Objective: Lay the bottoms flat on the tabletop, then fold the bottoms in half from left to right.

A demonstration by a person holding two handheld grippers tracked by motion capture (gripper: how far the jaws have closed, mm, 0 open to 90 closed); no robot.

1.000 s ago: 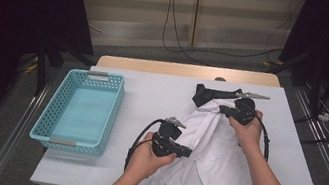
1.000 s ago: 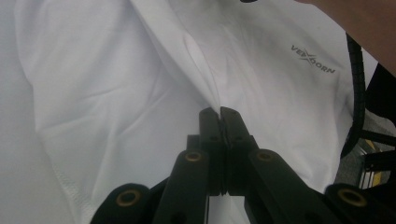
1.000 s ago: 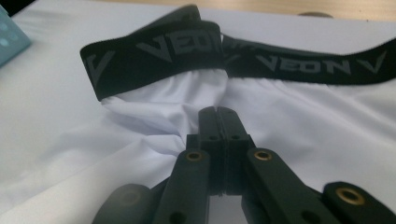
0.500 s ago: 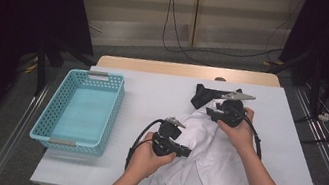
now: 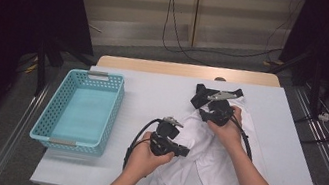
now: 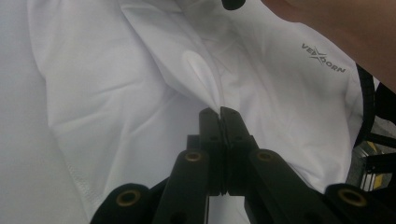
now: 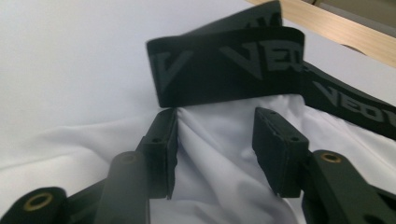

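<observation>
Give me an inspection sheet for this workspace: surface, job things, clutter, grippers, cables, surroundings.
Surface: white table, wooden strip along the far edge.
Job's things: white shorts with a black waistband, spread flat on the right half.
Clutter: empty turquoise basket on the left.
Grippers: left gripper shut on a fold of the shorts; right gripper has just been closing, jaws apart with white cloth between them below the waistband.
Cables: a black cable loops from the left gripper.
Surroundings: dark stands, floor cables.
</observation>
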